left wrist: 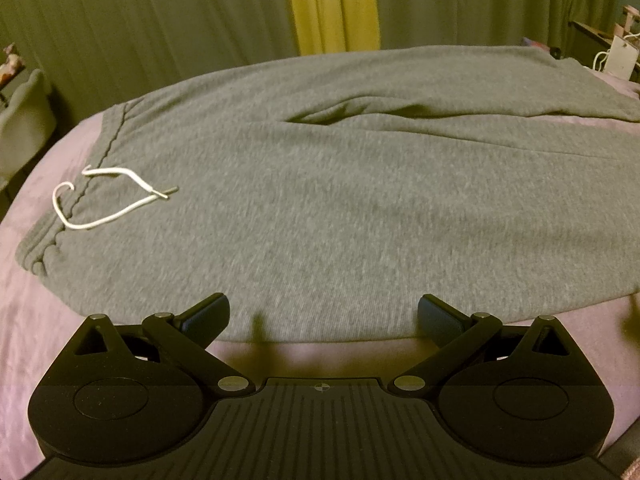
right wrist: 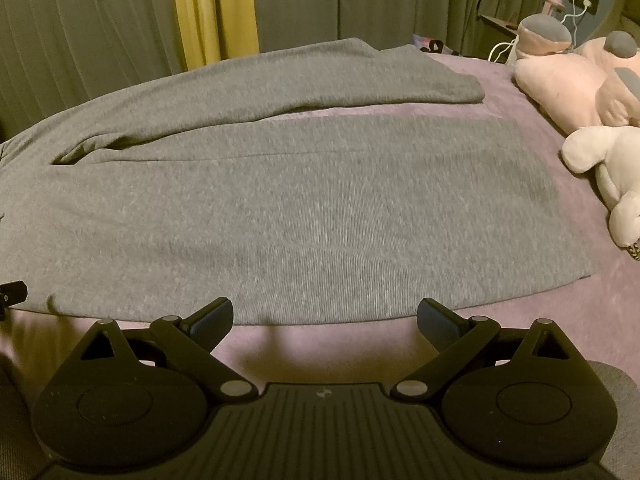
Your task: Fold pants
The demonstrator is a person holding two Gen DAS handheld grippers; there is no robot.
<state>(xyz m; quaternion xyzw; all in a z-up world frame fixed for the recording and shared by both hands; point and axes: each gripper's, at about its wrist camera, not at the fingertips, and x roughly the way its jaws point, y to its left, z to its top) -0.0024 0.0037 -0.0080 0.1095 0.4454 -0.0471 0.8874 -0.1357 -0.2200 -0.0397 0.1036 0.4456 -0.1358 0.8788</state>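
Observation:
Grey sweatpants (left wrist: 320, 200) lie spread flat on a pink bed sheet (left wrist: 32, 300), waistband at the left with a white drawstring (left wrist: 116, 200) lying on it. Both legs (right wrist: 320, 208) run to the right, the far leg (right wrist: 320, 76) angled away from the near one. My left gripper (left wrist: 323, 316) is open just above the near edge of the pants at the hip end. My right gripper (right wrist: 325, 318) is open too, hovering over the near hem edge of the near leg. Nothing sits between either pair of fingers.
Pink and white plush toys (right wrist: 580, 92) lie at the right end of the bed. Green and yellow curtains (left wrist: 332, 4) hang behind. A shelf with cables (right wrist: 576, 4) stands at the far right, and a pale bin (left wrist: 24, 120) at the far left.

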